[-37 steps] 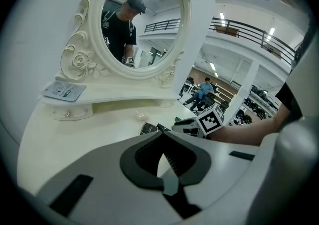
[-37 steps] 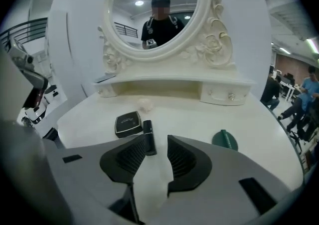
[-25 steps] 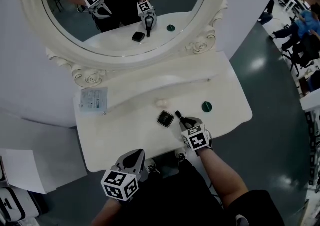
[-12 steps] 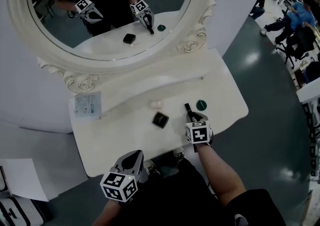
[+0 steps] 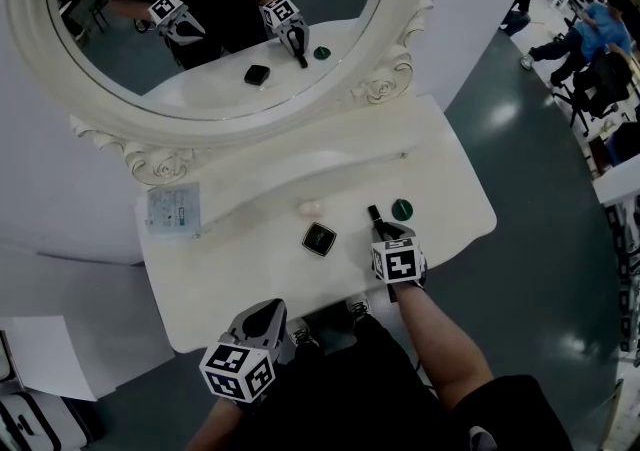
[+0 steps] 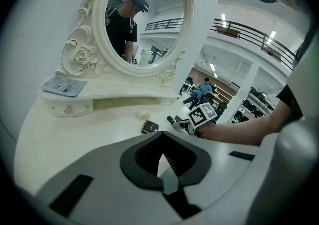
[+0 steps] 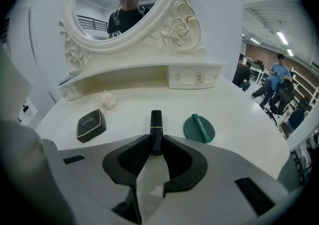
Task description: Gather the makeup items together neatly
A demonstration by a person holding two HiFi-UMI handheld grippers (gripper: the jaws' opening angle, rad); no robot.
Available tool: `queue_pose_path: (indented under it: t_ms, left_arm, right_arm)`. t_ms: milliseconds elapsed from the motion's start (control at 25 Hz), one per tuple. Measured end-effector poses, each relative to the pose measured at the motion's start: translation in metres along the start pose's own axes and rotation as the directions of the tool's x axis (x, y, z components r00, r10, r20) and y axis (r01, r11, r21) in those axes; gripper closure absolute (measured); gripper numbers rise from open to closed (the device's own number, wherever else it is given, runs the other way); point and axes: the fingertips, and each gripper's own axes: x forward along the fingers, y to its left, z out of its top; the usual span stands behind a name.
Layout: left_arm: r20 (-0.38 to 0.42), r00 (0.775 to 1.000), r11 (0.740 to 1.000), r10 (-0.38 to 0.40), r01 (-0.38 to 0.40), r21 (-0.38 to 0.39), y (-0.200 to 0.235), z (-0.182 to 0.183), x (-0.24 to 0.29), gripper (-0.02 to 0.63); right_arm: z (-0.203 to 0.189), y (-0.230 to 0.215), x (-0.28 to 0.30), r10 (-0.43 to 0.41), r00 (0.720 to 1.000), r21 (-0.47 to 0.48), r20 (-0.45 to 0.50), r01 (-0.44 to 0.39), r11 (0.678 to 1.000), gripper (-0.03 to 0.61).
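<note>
Your right gripper [image 7: 156, 151] has its jaws clamped on the near end of a black lipstick tube [image 7: 156, 121], which sticks straight out ahead of them above the white tabletop [image 7: 234, 119]. Just left of those jaws lies a black compact [image 7: 90, 124] and just right a green disc [image 7: 199, 128]. A pale crumpled wad [image 7: 106, 100] sits farther ahead to the left. Your left gripper [image 6: 164, 181], jaws closed on nothing, hangs at the tabletop's near edge, all four items well ahead of its jaws
</note>
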Motion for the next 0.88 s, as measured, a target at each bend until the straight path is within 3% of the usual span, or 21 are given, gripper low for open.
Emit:
queue_pose_path:
  t_ms: [400, 560, 680, 760, 880]
  left_arm:
    - [0.004, 1.0, 1.0, -0.004, 0.004, -0.005, -0.003, -0.001, 0.001, 0.604]
    - [0.01, 1.0, 1.0, 0.002, -0.002, -0.007, -0.002, 0.0, -0.003, 0.604]
    - [0.015, 1.0, 1.0, 0.003, -0.003, -0.009, 0.0, 0.0, -0.006, 0.604]
    - [0.018, 1.0, 1.0, 0.002, -0.001, -0.011, 0.002, -0.001, -0.008, 0.604]
    - [0.023, 1.0, 1.0, 0.001, 0.0, -0.016, 0.004, -0.001, -0.011, 0.604]
  right_arm:
    - [0.002, 0.004, 0.003, 0.034, 0.999, -0.034, -0.019, -0.035, 0.999, 0.469]
    - [0.01, 0.008, -0.006, 0.048, 0.999, -0.039, 0.005, -0.048, 0.998, 0.38]
    - [0.026, 0.025, -0.021, 0.087, 0.994, -0.09, 0.068, -0.08, 0.993, 0.358]
    - [0.035, 0.052, -0.03, 0.167, 0.981, -0.174, 0.098, -0.148, 0.974, 0.342]
    - [0.034, 0.103, -0.032, 0.3, 0.953, -0.328, 0.043, -0.27, 0.905, 0.298]
